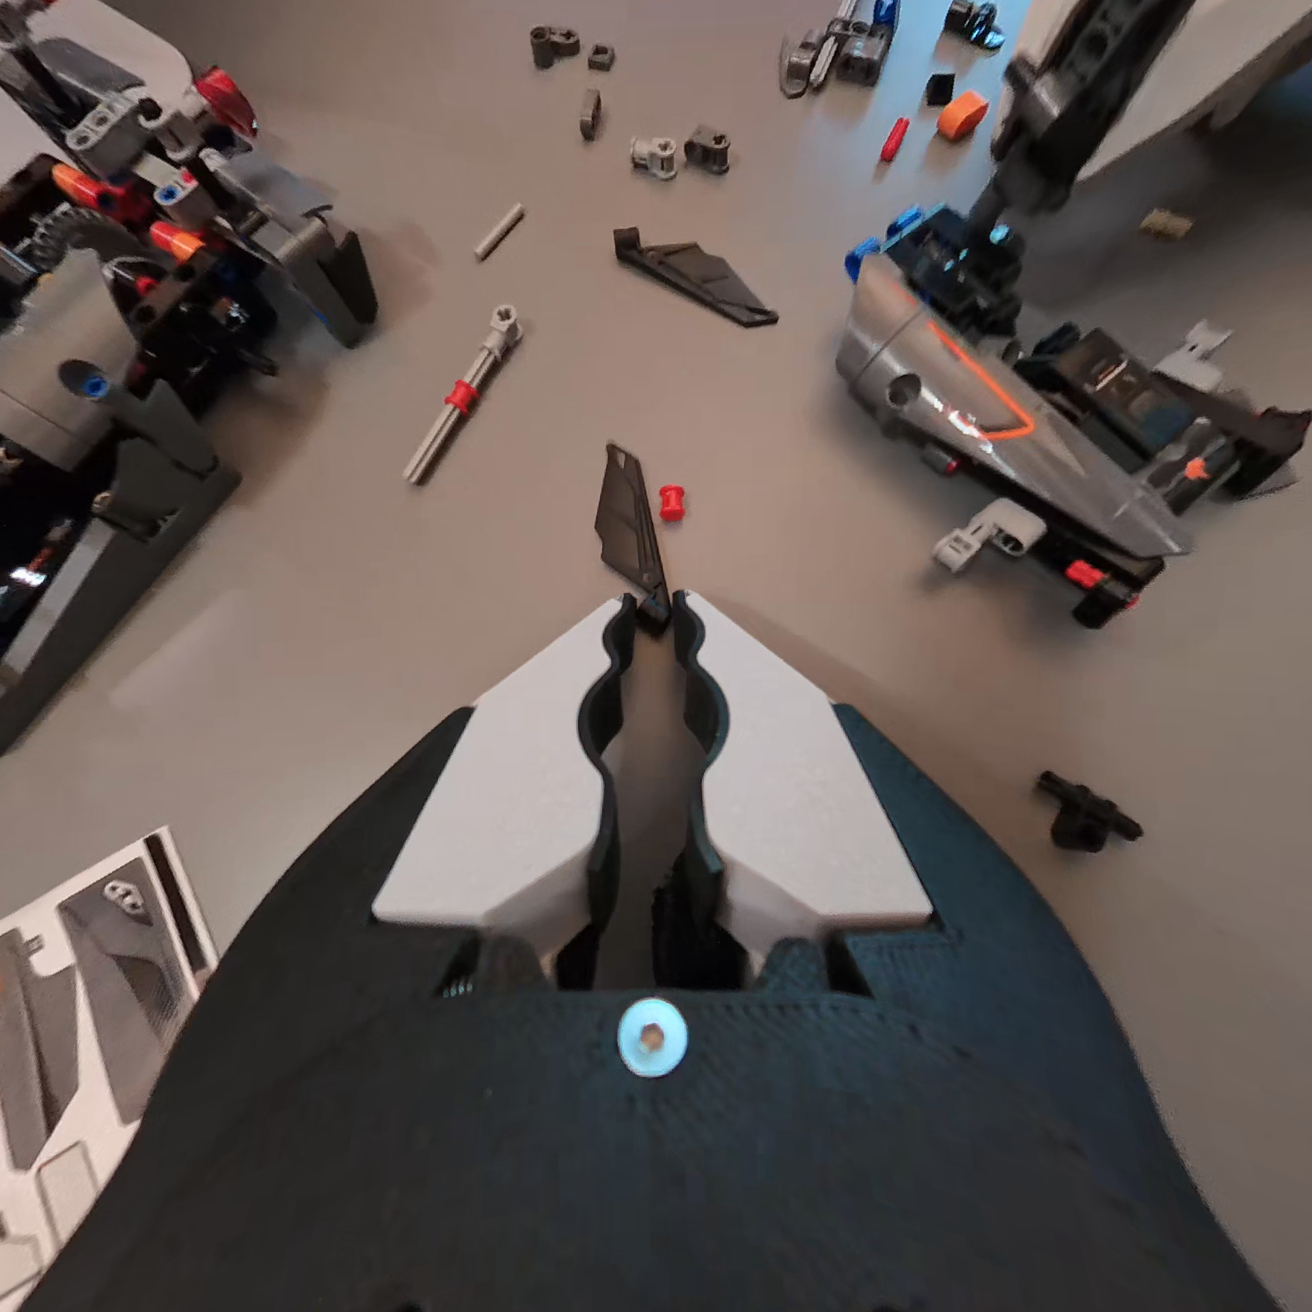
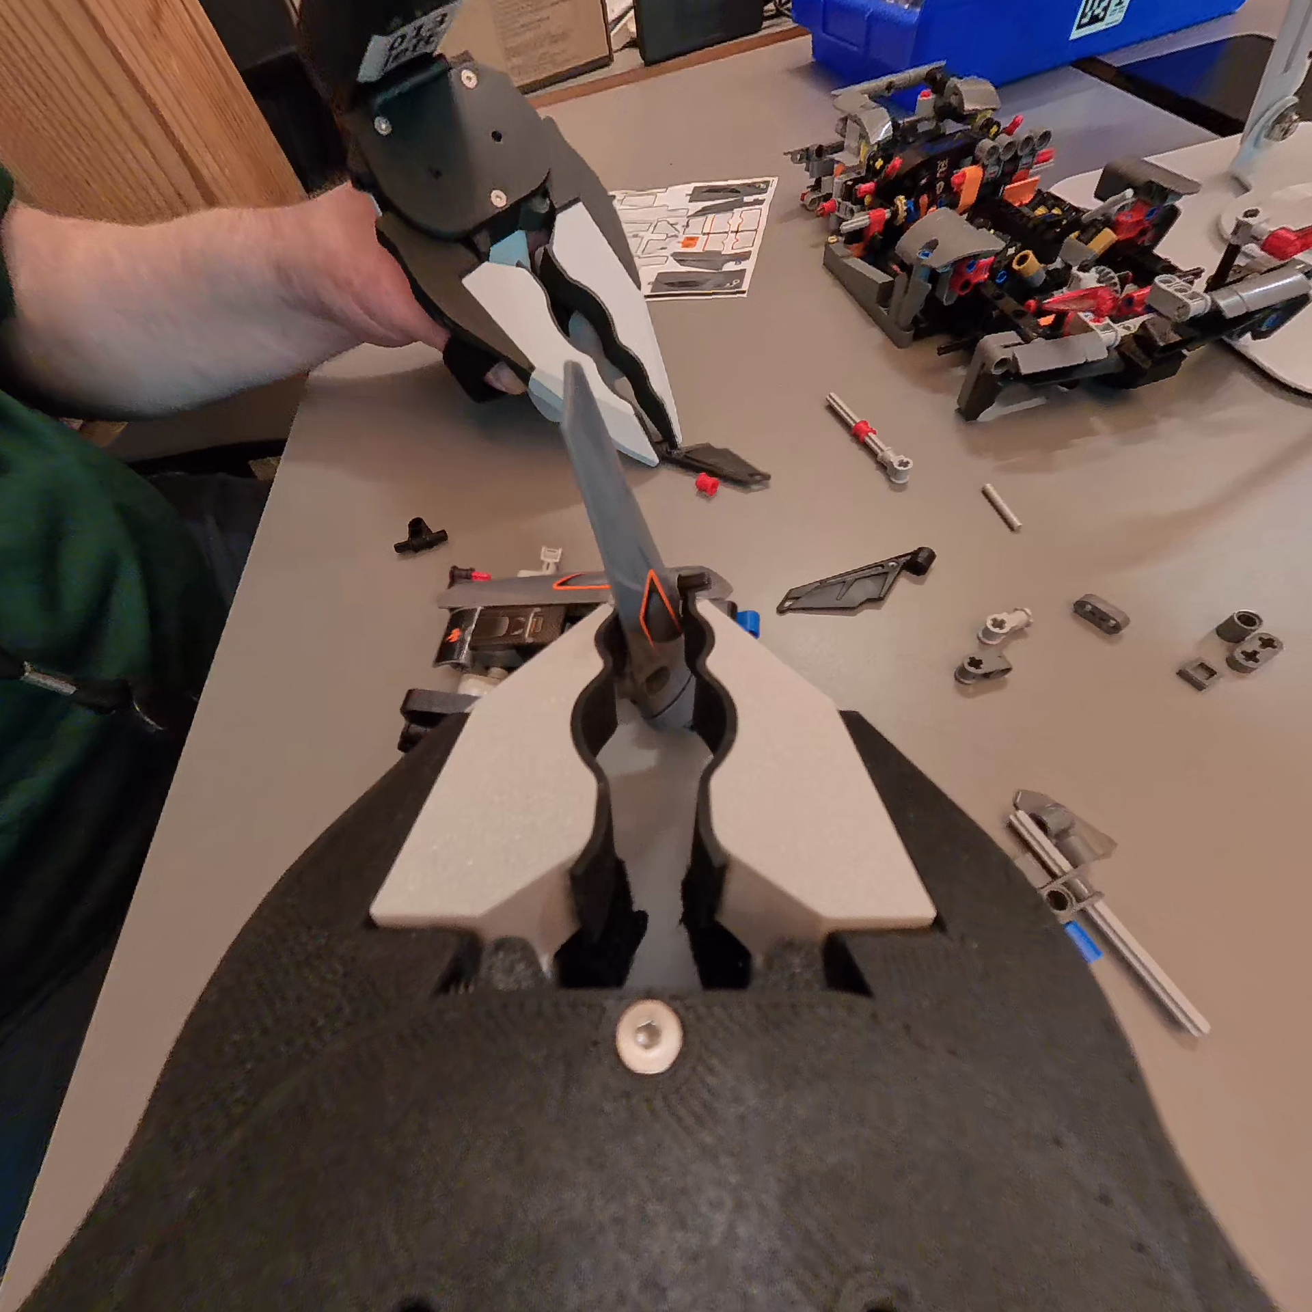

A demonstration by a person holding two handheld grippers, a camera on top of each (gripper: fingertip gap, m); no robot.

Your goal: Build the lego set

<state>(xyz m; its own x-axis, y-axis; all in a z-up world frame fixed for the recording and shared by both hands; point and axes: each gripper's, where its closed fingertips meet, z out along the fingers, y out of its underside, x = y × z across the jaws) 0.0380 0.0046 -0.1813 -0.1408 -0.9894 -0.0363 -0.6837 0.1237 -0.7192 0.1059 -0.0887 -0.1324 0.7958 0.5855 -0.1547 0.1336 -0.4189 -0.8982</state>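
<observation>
Right wrist view looks across a smooth grey tabletop (image 2: pixel 1065 710) strewn with loose pieces, with a wood-panelled wall at 11 o'clock and a blue plastic bin (image 2: pixel 994 28) on the far edge at 1 o'clock. A large, partly built black, grey and red model car chassis (image 2: pixel 1029 248) sits at 2 o'clock, just beyond a printed sticker sheet (image 2: pixel 699 238). The right gripper (image 2: pixel 649 621) has its fingers clamped on a long dark grey tapered panel with orange trim (image 2: pixel 603 497), which rises from the fingertips toward 11 o'clock, its narrow tip farthest from the camera and its long axis tilted steeply off the table. Directly beneath lies a grey and black car body section (image 2: pixel 511 610), resting on the surface. At 11 o'clock a person's hand (image 2: pixel 341 284) holds the left gripper (image 2: pixel 664 447), angled down so its tips meet the table. Left wrist view shows that gripper closed on the near end of a flat black wing-shaped panel (image 1: pixel 628 518), whose long axis runs toward 12 o'clock and which lies low on the tabletop. A small red bush (image 1: pixel 671 503) sits just beside it at 1 o'clock, and a long light grey axle with a red collar (image 1: pixel 461 397) lies near at 10 o'clock, pointing toward 1 o'clock.
</observation>
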